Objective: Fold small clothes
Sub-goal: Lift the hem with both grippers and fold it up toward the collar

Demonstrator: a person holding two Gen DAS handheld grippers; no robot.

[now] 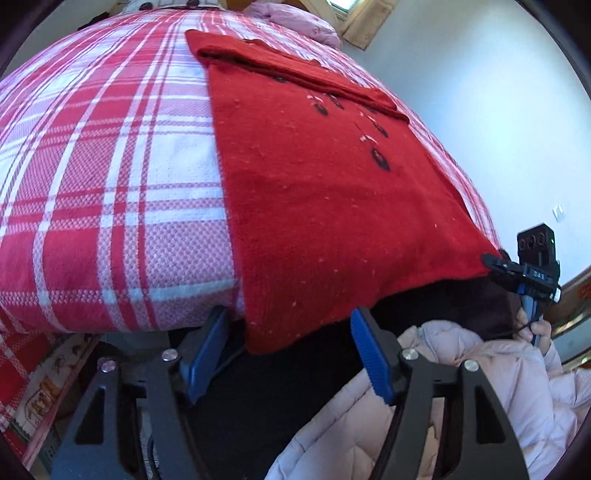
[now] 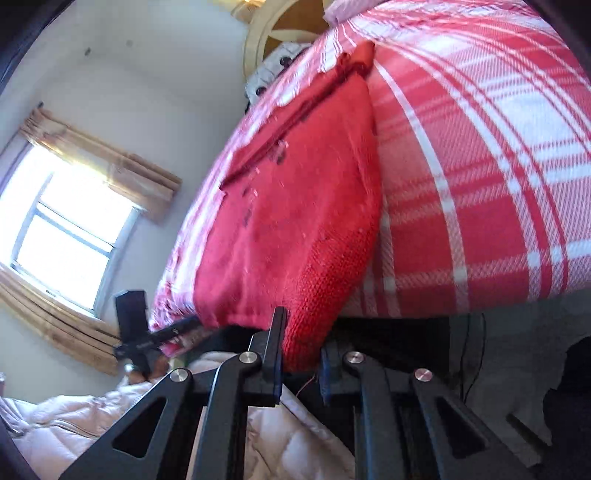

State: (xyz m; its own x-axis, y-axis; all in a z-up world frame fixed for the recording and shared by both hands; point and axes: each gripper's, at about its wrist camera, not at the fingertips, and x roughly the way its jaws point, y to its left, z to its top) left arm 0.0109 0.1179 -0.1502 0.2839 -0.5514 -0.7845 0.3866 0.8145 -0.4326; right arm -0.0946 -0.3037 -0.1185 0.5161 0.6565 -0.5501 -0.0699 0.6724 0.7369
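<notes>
A red knitted garment with small dark motifs lies flat on the red-and-white checked bed, and its near hem hangs over the bed's edge. My left gripper is open, its blue pads standing wide on either side of the hem's left corner without touching it. My right gripper is shut on the hem's other corner of the red garment, with cloth between its narrow jaws. In the left wrist view the right gripper pinches that corner. The left gripper shows blurred in the right wrist view.
A person in a pale pink quilted jacket stands at the bed's near edge, a hand on the right tool. Pink bedding lies at the far end. A curtained window is in the wall. Dark space lies below the bed.
</notes>
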